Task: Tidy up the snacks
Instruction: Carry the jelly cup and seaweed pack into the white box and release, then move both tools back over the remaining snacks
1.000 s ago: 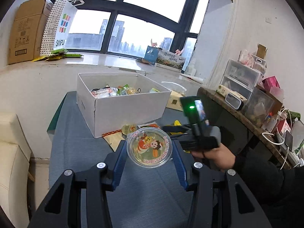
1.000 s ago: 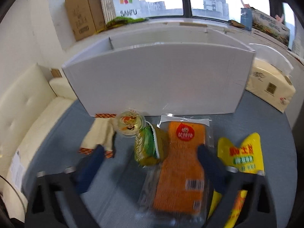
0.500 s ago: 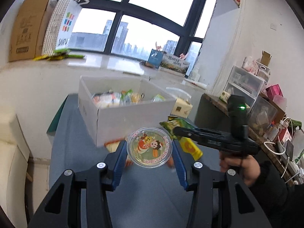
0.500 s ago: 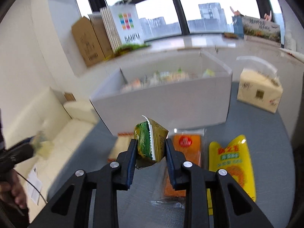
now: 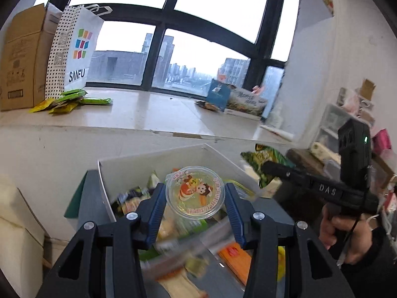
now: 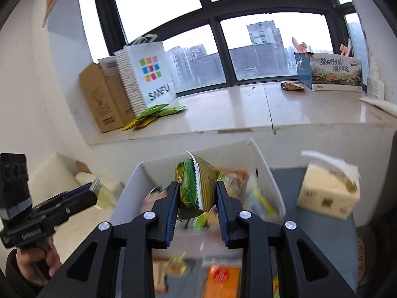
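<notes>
jelly cup (image 5: 195,191) clamped in left hand-held gripper (image 5: 195,200), green packet (image 6: 197,186) in right (image 6: 197,200), both above box rim (image 5: 153,154).

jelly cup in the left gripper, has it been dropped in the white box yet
No, the jelly cup is clamped between the left gripper fingers, held above the white box.
</notes>
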`<action>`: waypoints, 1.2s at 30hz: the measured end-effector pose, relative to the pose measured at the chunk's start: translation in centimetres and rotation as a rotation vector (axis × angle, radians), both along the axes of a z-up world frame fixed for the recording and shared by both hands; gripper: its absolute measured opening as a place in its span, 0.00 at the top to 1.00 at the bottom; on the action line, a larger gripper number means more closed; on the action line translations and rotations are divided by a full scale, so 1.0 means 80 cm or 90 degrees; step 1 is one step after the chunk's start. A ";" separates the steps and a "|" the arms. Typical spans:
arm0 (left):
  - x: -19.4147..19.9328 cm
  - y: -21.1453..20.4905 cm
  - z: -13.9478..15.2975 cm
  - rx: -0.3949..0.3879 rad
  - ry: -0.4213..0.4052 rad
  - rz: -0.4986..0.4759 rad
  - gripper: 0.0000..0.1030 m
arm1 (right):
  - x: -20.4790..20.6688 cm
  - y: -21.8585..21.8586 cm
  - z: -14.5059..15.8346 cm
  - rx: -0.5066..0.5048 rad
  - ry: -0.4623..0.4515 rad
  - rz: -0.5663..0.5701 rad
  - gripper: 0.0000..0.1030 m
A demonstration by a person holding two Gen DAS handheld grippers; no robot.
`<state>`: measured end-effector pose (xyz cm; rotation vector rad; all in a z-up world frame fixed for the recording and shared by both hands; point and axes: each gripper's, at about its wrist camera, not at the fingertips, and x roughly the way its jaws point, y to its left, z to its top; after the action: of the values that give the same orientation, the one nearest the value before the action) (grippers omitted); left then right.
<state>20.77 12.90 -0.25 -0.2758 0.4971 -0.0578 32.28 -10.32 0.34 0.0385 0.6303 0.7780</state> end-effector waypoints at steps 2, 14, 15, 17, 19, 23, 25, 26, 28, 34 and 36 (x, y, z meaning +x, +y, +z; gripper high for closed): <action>0.024 0.004 -0.004 0.030 0.006 0.023 0.50 | 0.027 0.019 -0.002 -0.026 0.008 -0.007 0.70; 0.072 0.013 -0.042 0.094 0.075 0.088 0.00 | 0.106 0.068 -0.029 -0.114 0.060 -0.074 0.00; 0.070 0.012 -0.042 0.104 0.075 0.091 0.00 | 0.104 0.068 -0.032 -0.119 0.061 -0.070 0.00; 0.065 0.012 -0.044 0.108 0.076 0.088 0.00 | 0.097 0.070 -0.037 -0.131 0.045 -0.064 0.00; 0.056 0.016 -0.044 0.096 0.071 0.093 0.00 | 0.092 0.071 -0.038 -0.137 0.028 -0.066 0.00; 0.034 0.024 -0.039 0.078 0.062 0.108 0.00 | 0.071 0.071 -0.036 -0.116 0.029 -0.023 0.00; 0.016 0.027 -0.033 0.068 0.051 0.108 0.00 | 0.056 0.067 -0.030 -0.108 0.008 -0.016 0.00; 0.008 0.026 -0.029 0.061 0.047 0.105 0.00 | 0.044 0.061 -0.024 -0.101 -0.004 -0.013 0.00; -0.014 0.019 -0.020 0.057 0.042 0.091 0.00 | 0.024 0.049 -0.018 -0.082 -0.009 -0.004 0.00; -0.080 -0.024 -0.002 0.079 0.024 0.052 0.00 | -0.046 0.009 0.001 -0.073 -0.036 0.003 0.00; -0.098 -0.034 -0.003 0.062 0.029 0.039 0.00 | -0.069 -0.008 0.004 -0.068 -0.051 -0.001 0.00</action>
<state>12.90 10.19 -0.49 -0.1963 0.5353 0.0321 26.78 -10.97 0.70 -0.0891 0.5941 0.7398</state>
